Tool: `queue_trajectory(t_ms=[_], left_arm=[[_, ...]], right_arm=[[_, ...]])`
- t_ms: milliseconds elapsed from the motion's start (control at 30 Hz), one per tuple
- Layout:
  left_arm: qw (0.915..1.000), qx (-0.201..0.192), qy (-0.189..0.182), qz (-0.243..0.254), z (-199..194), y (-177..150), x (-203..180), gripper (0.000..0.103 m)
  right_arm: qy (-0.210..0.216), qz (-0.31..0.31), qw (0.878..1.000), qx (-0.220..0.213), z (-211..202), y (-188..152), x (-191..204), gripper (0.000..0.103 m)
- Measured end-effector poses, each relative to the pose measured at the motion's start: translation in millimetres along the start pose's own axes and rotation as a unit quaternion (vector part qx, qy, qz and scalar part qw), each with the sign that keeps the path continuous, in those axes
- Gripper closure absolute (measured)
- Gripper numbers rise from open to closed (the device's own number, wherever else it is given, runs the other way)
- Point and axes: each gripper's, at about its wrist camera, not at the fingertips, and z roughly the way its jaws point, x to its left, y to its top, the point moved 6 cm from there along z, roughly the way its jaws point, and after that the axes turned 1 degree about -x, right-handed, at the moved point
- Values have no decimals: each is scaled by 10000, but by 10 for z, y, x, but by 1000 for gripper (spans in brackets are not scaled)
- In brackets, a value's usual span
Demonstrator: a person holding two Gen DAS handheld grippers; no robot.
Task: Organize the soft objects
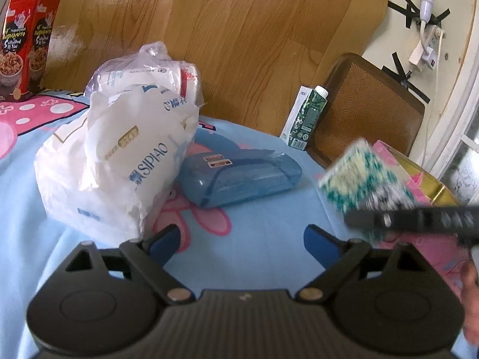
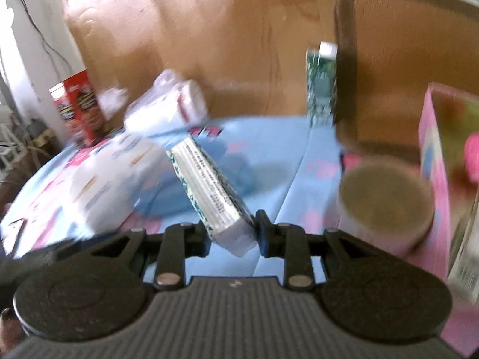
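Observation:
My right gripper (image 2: 232, 227) is shut on a green-and-white patterned tissue pack (image 2: 209, 188), held above the blue cloth. The same tissue pack (image 1: 368, 176) appears blurred at the right of the left wrist view, with the right gripper's black finger (image 1: 419, 220) across it. My left gripper (image 1: 241, 239) stands open low over the cloth with nothing between its blue pads. To its left stands a white SIPIAO tissue bag (image 1: 116, 164), behind it a clear bag of white packs (image 1: 143, 71). A blue plastic-wrapped pack (image 1: 239, 176) lies flat at the centre.
A pink box (image 2: 443, 155) with a gold lining stands at the right, a paper roll (image 2: 386, 203) in front of it. A green carton (image 1: 308, 116) and a brown chair (image 1: 368, 107) are at the back right, a red snack box (image 1: 27, 42) at the far left.

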Motion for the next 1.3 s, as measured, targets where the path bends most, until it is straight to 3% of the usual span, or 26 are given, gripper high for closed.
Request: queue_trajectory(t_ms=[167, 333, 533, 933, 1300], left_arm=[[10000, 22, 64, 63, 9, -6, -12, 9], [9999, 42, 106, 103, 9, -15, -29, 5], [9996, 80, 165, 192, 28, -18, -57, 3], [9995, 112, 187, 245, 31, -23, -63, 0], [9994, 123, 195, 264, 35, -27, -75, 0]], right_arm=[[418, 415, 9979, 269, -27, -263, 129, 66], [-320, 148, 9989, -295, -69, -341, 75, 36], [-510, -404, 9943, -839, -132, -514, 76, 25], [-130, -225, 9968, -757, -86, -567, -2, 17], [-28, -161, 9971, -749, -107, -576, -19, 15]])
